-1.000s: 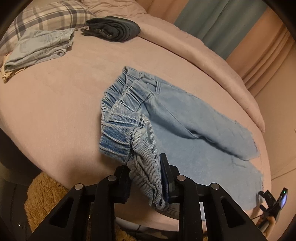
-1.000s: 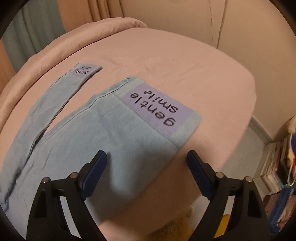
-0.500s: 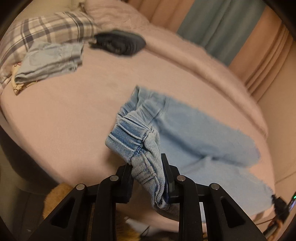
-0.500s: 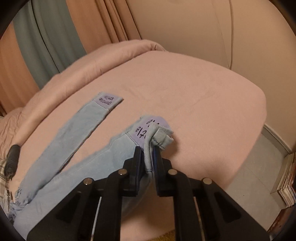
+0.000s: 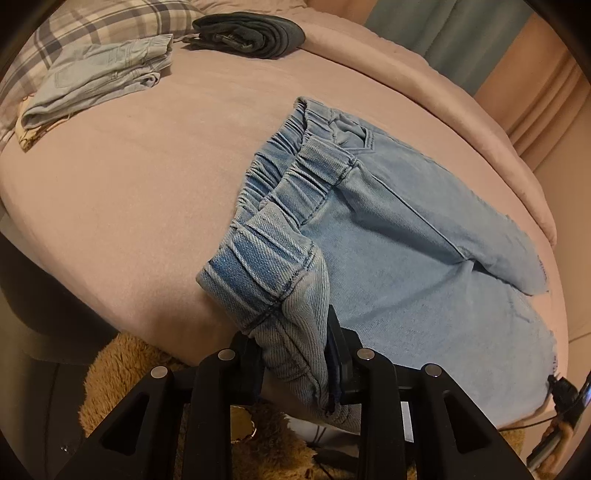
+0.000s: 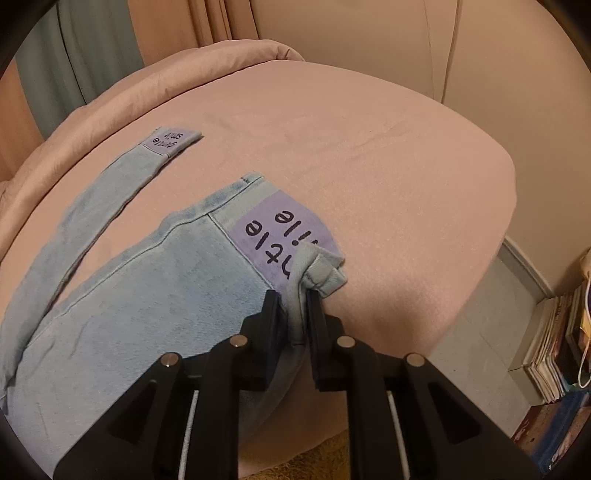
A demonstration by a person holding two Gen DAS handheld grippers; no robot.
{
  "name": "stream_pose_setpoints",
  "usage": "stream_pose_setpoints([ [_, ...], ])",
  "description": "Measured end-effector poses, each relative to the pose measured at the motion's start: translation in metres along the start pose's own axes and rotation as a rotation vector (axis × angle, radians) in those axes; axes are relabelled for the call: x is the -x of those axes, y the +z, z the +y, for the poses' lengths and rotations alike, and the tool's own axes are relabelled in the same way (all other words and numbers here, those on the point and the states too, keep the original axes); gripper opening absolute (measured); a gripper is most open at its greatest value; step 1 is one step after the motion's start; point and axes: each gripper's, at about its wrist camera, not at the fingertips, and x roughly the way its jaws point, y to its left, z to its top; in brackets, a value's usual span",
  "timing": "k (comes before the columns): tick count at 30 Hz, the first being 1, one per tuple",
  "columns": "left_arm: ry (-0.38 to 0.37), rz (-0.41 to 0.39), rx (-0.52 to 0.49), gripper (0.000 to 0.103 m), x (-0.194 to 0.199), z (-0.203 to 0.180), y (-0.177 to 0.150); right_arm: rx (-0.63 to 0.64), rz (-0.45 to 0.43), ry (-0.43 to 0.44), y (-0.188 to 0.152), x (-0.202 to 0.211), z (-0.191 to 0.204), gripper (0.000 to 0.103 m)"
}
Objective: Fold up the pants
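Light blue denim pants [image 5: 406, 236] lie spread on the pink bed. My left gripper [image 5: 295, 343] is shut on the near corner of the elastic waistband [image 5: 266, 273], which is bunched up between the jaws. In the right wrist view, my right gripper [image 6: 295, 306] is shut on the hem of the near leg [image 6: 155, 295], beside its purple "gentle smile" patch [image 6: 280, 229]. The far leg [image 6: 92, 206] lies flat with its own purple patch [image 6: 170, 140].
A folded light denim garment [image 5: 99, 85] and a dark folded garment [image 5: 251, 33] lie at the head of the bed by a plaid pillow [image 5: 55, 29]. A brown fluffy rug [image 5: 122, 373] lies below the bed edge. Books [image 6: 554, 350] are stacked on the floor at right.
My right gripper has shut on the near leg's hem, lifted it, then come back down closer to the bed. My left gripper stays shut on the waistband, also lower after a lift.
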Motion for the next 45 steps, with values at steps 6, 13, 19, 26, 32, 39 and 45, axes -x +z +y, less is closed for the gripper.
stream_pose_setpoints([
  [6, -0.006, -0.008, -0.009, 0.033, 0.001, 0.004, -0.004, 0.003, 0.007, -0.026, 0.000, -0.001, -0.002, 0.014],
  [13, 0.022, -0.014, -0.009, 0.051, 0.005, 0.008, -0.007, 0.024, 0.018, -0.079, 0.005, -0.005, 0.009, 0.019],
  [19, 0.058, 0.006, 0.030, 0.062, 0.012, 0.016, -0.008, 0.032, 0.029, -0.120, 0.006, 0.000, 0.009, 0.033],
  [26, 0.082, -0.067, 0.040, 0.078, 0.053, 0.012, -0.003, 0.055, -0.111, -0.127, 0.006, 0.058, 0.026, 0.084],
  [32, 0.074, -0.214, 0.071, 0.090, 0.090, 0.010, 0.008, 0.119, -0.116, 0.036, -0.001, 0.077, 0.055, 0.091],
  [39, -0.026, -0.202, 0.023, 0.090, 0.083, -0.017, 0.020, 0.223, -0.031, 0.117, -0.027, 0.061, 0.102, 0.091],
  [45, -0.104, -0.177, -0.061, 0.090, 0.072, -0.055, 0.029, 0.300, 0.011, 0.170, -0.039, 0.059, 0.128, 0.091],
])
